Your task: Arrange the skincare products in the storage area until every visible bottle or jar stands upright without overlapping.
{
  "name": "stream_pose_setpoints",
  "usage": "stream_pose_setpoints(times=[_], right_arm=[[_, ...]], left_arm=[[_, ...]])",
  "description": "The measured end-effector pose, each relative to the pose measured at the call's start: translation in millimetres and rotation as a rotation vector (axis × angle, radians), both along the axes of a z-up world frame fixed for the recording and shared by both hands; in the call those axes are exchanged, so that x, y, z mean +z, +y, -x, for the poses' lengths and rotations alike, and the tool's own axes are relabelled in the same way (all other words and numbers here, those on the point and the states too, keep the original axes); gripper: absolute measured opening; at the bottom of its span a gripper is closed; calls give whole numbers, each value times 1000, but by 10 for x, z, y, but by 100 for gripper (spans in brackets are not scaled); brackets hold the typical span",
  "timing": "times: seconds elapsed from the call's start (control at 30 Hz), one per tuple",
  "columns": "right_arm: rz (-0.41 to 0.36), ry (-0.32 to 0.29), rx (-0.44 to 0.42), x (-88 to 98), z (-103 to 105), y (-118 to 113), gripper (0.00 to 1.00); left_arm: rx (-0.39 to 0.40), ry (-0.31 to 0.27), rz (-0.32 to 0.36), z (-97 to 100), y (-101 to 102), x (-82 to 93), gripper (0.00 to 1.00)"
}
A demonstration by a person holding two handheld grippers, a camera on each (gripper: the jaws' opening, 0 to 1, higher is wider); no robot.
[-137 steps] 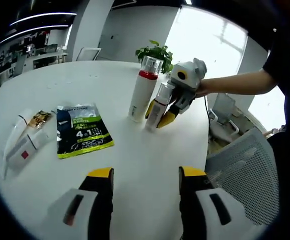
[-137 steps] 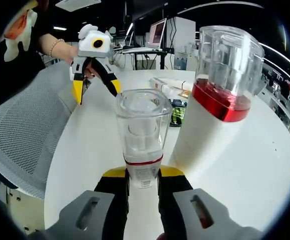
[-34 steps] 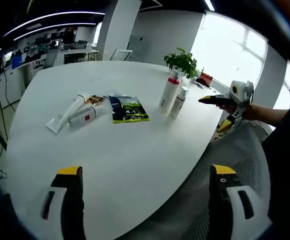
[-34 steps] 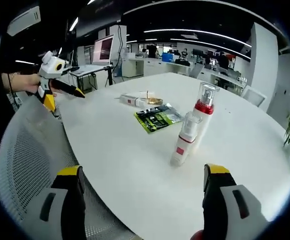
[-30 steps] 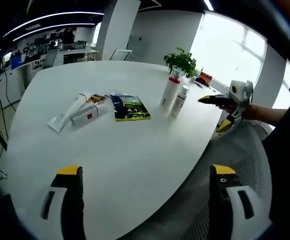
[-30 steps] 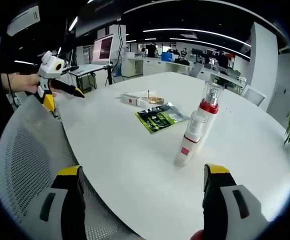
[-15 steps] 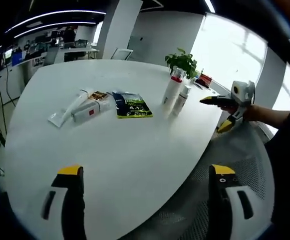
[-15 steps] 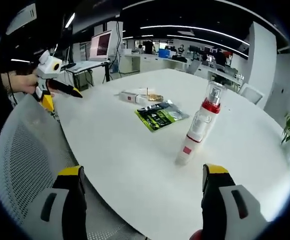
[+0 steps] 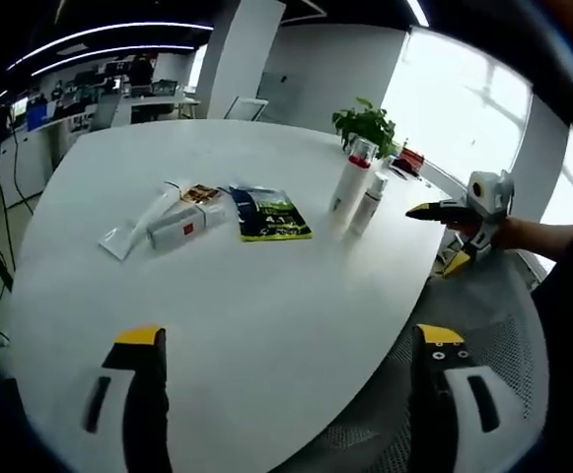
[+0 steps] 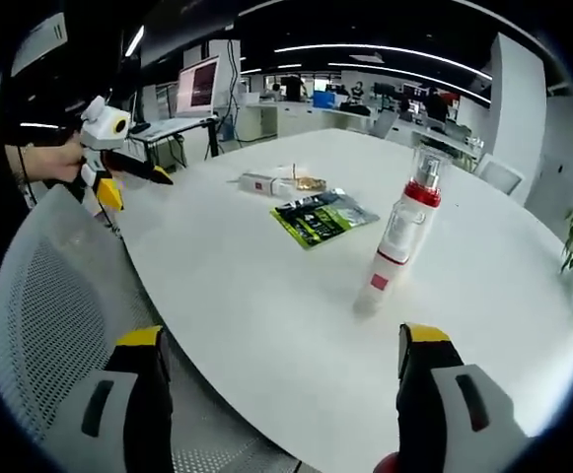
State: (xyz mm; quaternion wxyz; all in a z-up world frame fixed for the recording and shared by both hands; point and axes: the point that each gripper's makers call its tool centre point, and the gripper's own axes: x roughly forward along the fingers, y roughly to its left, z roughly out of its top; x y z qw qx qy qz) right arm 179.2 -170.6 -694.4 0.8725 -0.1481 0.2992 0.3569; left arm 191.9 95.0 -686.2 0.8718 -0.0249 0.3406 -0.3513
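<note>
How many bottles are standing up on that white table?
2, side by side near the potted plant: the taller bottle with a red band, and the shorter bottle beside it. In the right gripper view they line up, the shorter partly hiding the taller.

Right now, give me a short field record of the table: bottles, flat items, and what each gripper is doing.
surface: round white table
tall bottle: white pump bottle with red band and clear cap, upright
short bottle: smaller white bottle with clear cap, upright, beside the tall one
flat items: green and black sachet; white tubes in clear wrap, all lying down
left gripper: fingers spread wide, holding nothing
right gripper: fingers spread wide, holding nothing
</note>
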Motion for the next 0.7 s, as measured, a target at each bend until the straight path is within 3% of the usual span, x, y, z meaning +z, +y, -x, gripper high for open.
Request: stream_pose_setpoints(times=[0.33,0.43,0.57,0.7], right_arm=[[36,-48,138,311,-161,285,95],[41,-63,191,369,-257,418,94],[57,-83,244,444,-421,563,94],[72,-106,304,526,-603,713,93]], left_arm=[[12,4,11,8,-84,3,95],[6,-8,43,30,-146,35,96],[-4,10,4,70,-134,-86,95],[12,8,15,64,-109,-105,95]])
